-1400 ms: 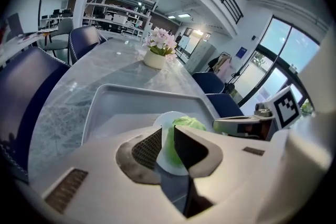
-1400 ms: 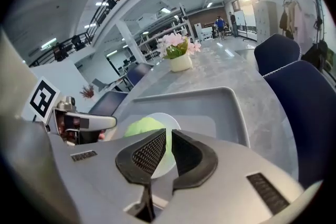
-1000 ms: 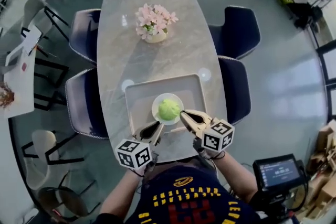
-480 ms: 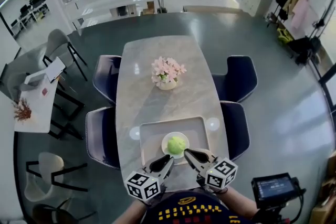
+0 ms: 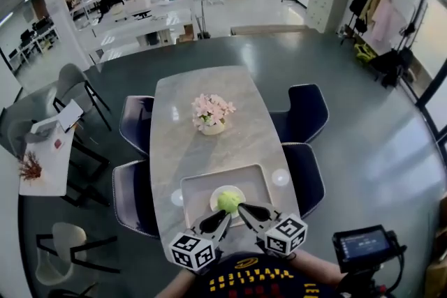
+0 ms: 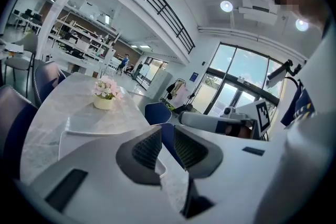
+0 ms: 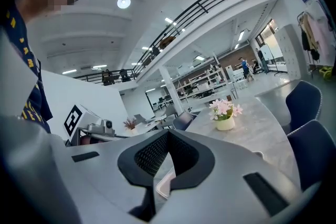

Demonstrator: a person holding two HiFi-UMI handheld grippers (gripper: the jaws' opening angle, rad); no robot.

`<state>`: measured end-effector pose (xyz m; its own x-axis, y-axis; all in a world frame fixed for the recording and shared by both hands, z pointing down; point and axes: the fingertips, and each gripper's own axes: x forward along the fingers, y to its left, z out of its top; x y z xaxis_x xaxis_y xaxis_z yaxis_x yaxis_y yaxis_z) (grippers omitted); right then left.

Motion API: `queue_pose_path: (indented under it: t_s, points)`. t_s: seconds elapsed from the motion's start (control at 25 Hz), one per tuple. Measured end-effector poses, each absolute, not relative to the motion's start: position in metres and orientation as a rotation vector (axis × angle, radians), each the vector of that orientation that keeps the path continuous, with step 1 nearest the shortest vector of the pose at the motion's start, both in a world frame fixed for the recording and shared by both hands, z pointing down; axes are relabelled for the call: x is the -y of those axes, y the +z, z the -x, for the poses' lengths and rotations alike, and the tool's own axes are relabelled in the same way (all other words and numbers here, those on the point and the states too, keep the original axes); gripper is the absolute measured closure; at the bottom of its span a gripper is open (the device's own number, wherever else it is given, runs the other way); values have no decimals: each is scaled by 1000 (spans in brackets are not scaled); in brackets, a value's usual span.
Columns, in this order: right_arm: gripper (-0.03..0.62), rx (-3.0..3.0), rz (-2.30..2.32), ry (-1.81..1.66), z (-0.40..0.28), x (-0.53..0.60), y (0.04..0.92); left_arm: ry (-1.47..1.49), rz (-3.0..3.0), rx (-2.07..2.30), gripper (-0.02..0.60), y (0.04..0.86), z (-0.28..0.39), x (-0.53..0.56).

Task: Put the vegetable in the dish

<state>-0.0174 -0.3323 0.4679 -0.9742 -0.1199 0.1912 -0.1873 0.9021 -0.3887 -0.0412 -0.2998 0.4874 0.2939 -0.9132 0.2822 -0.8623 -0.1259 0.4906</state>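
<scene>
Nearest the person, the left gripper (image 5: 222, 217) has its jaws a narrow slit apart and the right gripper (image 5: 243, 207) has them closed, both empty. Just ahead, between their tips (the right's slightly nearer), the round green vegetable (image 5: 227, 201) sits in the white dish (image 5: 213, 199) on the tray (image 5: 195, 190). It has no long axis to line up, and the placing looks done.

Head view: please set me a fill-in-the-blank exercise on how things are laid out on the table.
1. The green vegetable lies in the white ____.
2. That dish stands on a grey ____.
3. Beyond the tray, a pot holds pink ____.
4. Along each long side of the table stand ____ blue chairs.
Missing words: dish; tray; flowers; two
</scene>
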Motion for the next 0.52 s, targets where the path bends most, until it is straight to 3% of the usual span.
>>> queue_pose_path:
  t_s: [0.52]
  points:
    - [589,2946,-213,421,16,353,443,-139,-2045,1655,509,464,40,322]
